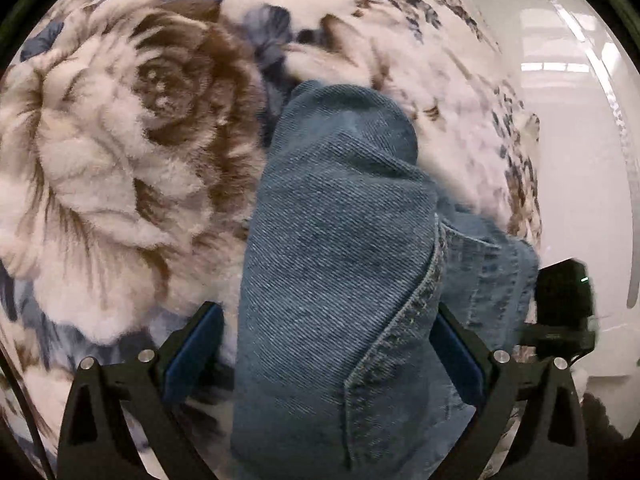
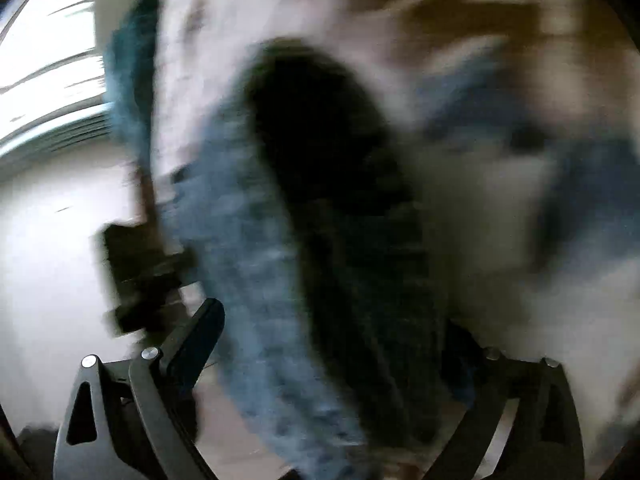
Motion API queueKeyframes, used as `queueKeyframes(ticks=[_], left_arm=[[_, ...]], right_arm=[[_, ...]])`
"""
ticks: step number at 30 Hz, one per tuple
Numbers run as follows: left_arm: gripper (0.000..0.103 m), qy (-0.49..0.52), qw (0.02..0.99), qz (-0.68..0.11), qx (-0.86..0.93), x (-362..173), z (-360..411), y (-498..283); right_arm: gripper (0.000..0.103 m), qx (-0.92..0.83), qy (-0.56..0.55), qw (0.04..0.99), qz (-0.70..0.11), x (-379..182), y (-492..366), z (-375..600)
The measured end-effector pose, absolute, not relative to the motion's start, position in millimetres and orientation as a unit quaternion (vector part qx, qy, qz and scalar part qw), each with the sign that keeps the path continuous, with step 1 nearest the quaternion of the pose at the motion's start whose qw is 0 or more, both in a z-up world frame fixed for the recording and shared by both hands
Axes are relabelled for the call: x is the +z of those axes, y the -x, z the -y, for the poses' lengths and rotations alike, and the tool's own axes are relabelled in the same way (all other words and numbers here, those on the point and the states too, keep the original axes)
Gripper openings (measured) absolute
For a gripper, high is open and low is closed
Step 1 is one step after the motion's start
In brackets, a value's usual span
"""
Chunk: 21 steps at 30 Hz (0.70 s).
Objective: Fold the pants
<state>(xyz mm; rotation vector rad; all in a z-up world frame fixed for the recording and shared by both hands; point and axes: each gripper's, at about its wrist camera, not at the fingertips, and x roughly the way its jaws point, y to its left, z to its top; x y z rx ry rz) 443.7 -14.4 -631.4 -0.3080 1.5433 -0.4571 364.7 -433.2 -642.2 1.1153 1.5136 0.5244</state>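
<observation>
Blue denim pants [image 1: 340,240] hang bunched between the fingers of my left gripper [image 1: 328,332], over a fluffy floral blanket [image 1: 100,160]. A stitched seam and hem [image 1: 400,320] run down the right side of the bundle. The left fingers stand wide with cloth filling the gap. In the right wrist view, strongly blurred, the pants [image 2: 260,260] form a loop with a dark opening between the fingers of my right gripper [image 2: 332,340]. The other gripper's black body shows at the right edge of the left wrist view [image 1: 564,300] and at the left of the right wrist view [image 2: 140,272].
The white and brown floral blanket [image 2: 500,220] covers the surface under both grippers. A glossy white floor or wall [image 1: 580,140] lies beyond the blanket's right edge. A bright window [image 2: 48,60] shows at the upper left of the right wrist view.
</observation>
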Motion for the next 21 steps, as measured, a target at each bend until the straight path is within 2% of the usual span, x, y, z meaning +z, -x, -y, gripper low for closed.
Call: queueKeyframes(ticks=[2,4,8,13,15,18,20,21], left_arm=[[0.103,0.145,0.676,-0.691,-0.211,-633,10,-444],[0.103,0.157,0.663,-0.698,-0.222,-636,11,-445],[0.102,0.155,0.657,-0.706,-0.215,-630,11,-450],[0.102,0.163,0.675,-0.689,-0.208,-601,13,-478],[0.102,0.106,0.666,-0.701,-0.232,-611,33,-496],[0.102,0.096,0.626,-0.725,-0.27,-646,53,-507],[0.102,0.089,0.635,-0.713,-0.283,-646,63,-506],[0.097,0.081,0.655,-0.694,-0.289,-635,68,-500]], right_arm=[[0.099,0.274,-0.467,0.557,-0.63,-638,-370,422],[0.095,0.253,-0.405,0.564,-0.674,-653,-375,411],[0.095,0.234,-0.415,0.542,-0.692,-661,-386,413],[0.095,0.18,-0.379,0.575,-0.702,-626,-392,435],[0.095,0.157,-0.364,0.593,-0.701,-612,-395,446],[0.095,0.135,-0.349,0.608,-0.7,-591,-410,453],[0.095,0.137,-0.339,0.613,-0.7,-574,-428,446],[0.095,0.139,-0.33,0.619,-0.699,-565,-437,441]])
